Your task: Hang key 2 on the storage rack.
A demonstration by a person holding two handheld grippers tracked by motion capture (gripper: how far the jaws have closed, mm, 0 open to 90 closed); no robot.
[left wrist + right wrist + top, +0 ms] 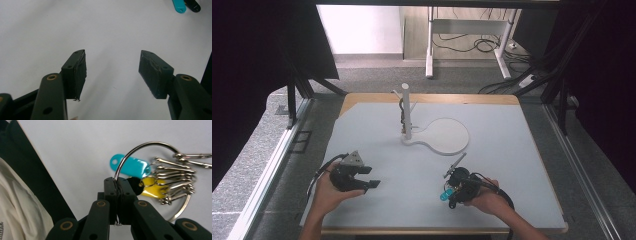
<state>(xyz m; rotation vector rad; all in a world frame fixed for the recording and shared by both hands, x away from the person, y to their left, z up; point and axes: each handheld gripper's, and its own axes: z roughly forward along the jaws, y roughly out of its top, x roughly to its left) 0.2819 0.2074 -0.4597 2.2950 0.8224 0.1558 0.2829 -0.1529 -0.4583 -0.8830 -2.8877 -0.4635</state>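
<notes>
Our right hand-held gripper [117, 181] has its jaws clenched on the large metal key ring [140, 147], near the front of the desk [492, 165]; keys [175, 180] and teal [130, 166], yellow [152, 188] and black tags hang from it. Our left hand-held gripper [112, 70] (jaws spread wide, nothing between) rests well apart, left of it.

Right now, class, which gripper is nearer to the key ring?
Right. The right gripper is shut on the key ring; the left gripper rests open across the table, well apart.
</notes>
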